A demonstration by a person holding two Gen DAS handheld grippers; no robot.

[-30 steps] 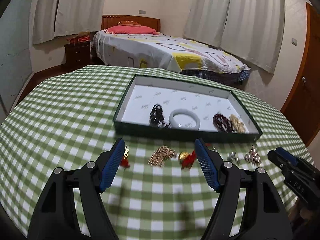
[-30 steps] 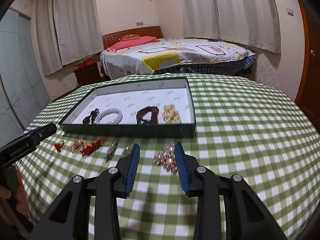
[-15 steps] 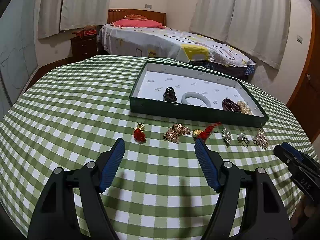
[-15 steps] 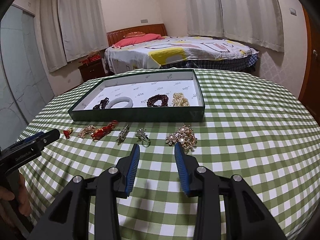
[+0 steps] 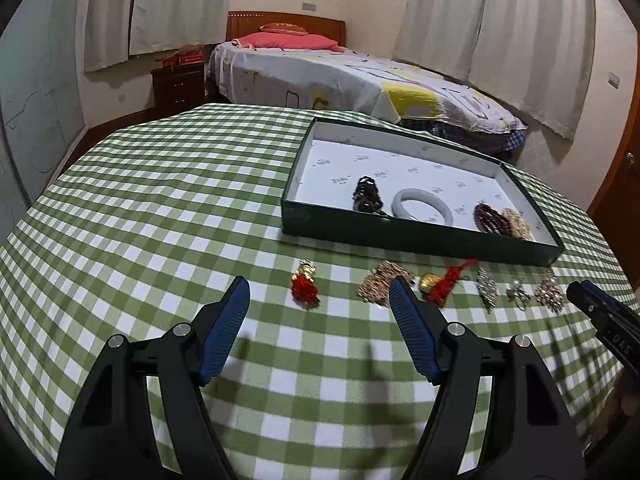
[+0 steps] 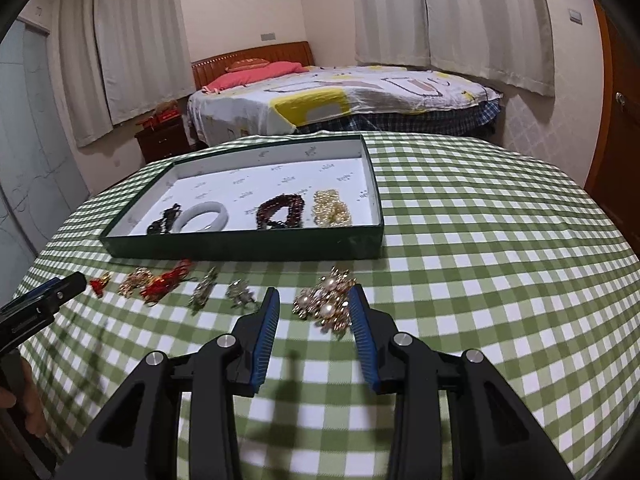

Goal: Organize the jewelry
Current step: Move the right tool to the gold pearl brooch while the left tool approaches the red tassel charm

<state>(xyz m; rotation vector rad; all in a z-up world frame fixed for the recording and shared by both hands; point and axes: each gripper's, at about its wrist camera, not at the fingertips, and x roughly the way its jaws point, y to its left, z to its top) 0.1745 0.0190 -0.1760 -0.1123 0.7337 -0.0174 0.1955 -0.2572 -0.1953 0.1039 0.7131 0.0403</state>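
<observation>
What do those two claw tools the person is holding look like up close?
Both are alike. The left gripper and the right gripper each have two black plastic arms with triangular cut-outs and round silver screw heads. The fingers carry ribbed blue pads on their inner faces. Seen from the side, the right gripper's black body bears small white lettering. No sleeves show.

Twin wrist views — low, tray-facing — shared.
</observation>
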